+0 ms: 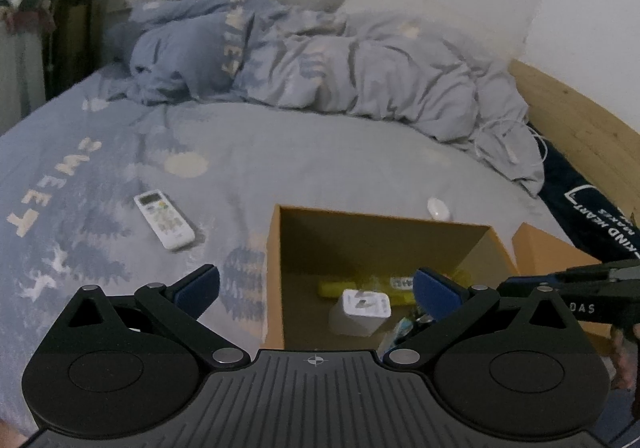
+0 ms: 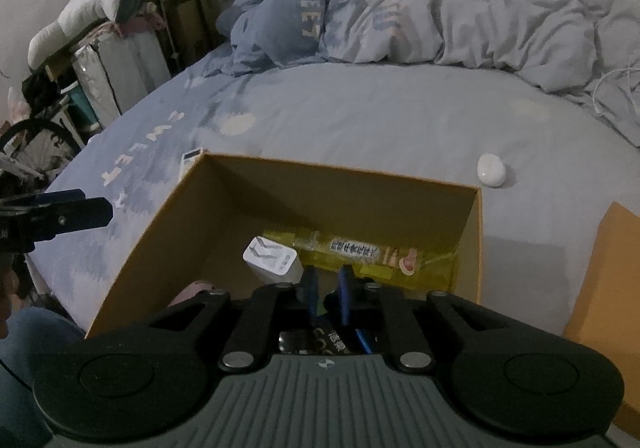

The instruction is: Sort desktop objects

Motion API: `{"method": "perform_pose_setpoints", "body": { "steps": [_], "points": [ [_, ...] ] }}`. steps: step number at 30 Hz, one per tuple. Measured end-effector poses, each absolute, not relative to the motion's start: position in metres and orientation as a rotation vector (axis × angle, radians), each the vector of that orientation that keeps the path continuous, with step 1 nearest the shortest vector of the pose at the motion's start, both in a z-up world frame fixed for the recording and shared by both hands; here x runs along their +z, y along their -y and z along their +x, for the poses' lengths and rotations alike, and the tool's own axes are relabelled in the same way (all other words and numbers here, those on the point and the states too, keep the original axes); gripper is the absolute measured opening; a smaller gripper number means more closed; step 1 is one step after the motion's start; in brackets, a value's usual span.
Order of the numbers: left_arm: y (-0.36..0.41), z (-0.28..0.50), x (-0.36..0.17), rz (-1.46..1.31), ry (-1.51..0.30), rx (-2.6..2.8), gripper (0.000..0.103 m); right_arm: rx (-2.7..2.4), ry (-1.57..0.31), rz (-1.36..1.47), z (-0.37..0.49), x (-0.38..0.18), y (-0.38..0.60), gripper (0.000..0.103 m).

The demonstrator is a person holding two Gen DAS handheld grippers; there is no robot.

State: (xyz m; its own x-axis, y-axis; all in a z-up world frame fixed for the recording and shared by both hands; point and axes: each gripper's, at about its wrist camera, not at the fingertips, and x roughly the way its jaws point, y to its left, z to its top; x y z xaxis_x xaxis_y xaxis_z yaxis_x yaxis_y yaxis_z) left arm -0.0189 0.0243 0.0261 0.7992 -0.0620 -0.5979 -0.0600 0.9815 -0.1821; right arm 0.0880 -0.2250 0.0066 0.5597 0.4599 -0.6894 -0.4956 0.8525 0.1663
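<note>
Left wrist view, left gripper (image 1: 316, 284): blue-padded fingers spread wide, nothing between them, hovering over the near rim of the box.
Right gripper (image 2: 326, 286): blue pads drawn nearly together inside the box; whether it pinched the dark packet (image 2: 320, 344) beneath, cannot tell.
Open orange cardboard box (image 2: 344, 180): on the bed; held a white charger block (image 2: 272, 260) and a yellow plastic bottle (image 2: 360, 252) lying along the far wall.
White remote control (image 1: 164, 219): on the blue-grey bedsheet (image 1: 120, 176), left of the box.
Small white oval case (image 2: 491, 169): on the sheet, just beyond the box's far right corner.
</note>
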Motion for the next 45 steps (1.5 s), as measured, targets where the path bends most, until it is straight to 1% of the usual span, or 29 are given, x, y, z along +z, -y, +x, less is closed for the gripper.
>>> {"method": "perform_pose_setpoints", "body": {
  "steps": [1, 5, 6, 7, 9, 11, 12, 13, 16, 18, 28, 32, 33, 34, 45],
  "points": [
    [-0.026, -0.019, 0.028, -0.196, -0.64, -0.002, 0.103, 0.564, -0.795, -0.044, 0.088, 0.008, 0.226, 0.021],
    [-0.037, -0.017, 0.038, -0.217, -0.613, 0.004, 0.103, 0.582, -0.779, -0.018, 0.091, 0.018, 0.226, 0.028],
    [-0.041, -0.016, 0.041, -0.224, -0.604, 0.007, 0.103, 0.588, -0.774, -0.012, 0.091, 0.02, 0.226, 0.034],
    [-0.044, -0.016, 0.044, -0.23, -0.595, 0.011, 0.103, 0.593, -0.769, -0.007, 0.091, 0.022, 0.225, 0.042],
    [-0.051, -0.014, 0.048, -0.24, -0.584, 0.018, 0.103, 0.607, -0.755, 0.008, 0.092, 0.027, 0.223, 0.052],
    [-0.058, -0.012, 0.051, -0.244, -0.579, 0.027, 0.103, 0.623, -0.739, 0.024, 0.093, 0.033, 0.22, 0.057],
    [-0.062, -0.011, 0.052, -0.246, -0.577, 0.029, 0.103, 0.629, -0.734, 0.032, 0.093, 0.035, 0.219, 0.061],
    [-0.066, -0.01, 0.054, -0.247, -0.574, 0.031, 0.103, 0.636, -0.729, 0.042, 0.095, 0.037, 0.218, 0.068],
    [-0.079, -0.004, 0.059, -0.241, -0.567, 0.057, 0.103, 0.667, -0.713, 0.061, 0.097, 0.042, 0.212, 0.078],
    [-0.089, 0.0, 0.06, -0.237, -0.566, 0.083, 0.103, 0.683, -0.704, 0.069, 0.1, 0.045, 0.208, 0.082],
    [-0.134, 0.047, 0.046, -0.252, -0.641, 0.239, 0.103, 0.738, -0.709, 0.095, 0.117, 0.042, 0.187, 0.09],
    [-0.138, 0.073, 0.029, -0.258, -0.691, 0.284, 0.103, 0.72, -0.714, 0.096, 0.122, 0.04, 0.185, 0.091],
    [-0.139, 0.079, 0.024, -0.261, -0.704, 0.288, 0.103, 0.714, -0.716, 0.099, 0.124, 0.04, 0.185, 0.095],
    [-0.139, 0.085, 0.019, -0.265, -0.716, 0.293, 0.103, 0.709, -0.718, 0.102, 0.127, 0.039, 0.186, 0.103],
    [-0.149, 0.14, -0.04, -0.285, -0.826, 0.37, 0.103, 0.705, -0.756, 0.134, 0.126, 0.028, 0.197, 0.103]
  ]
}}
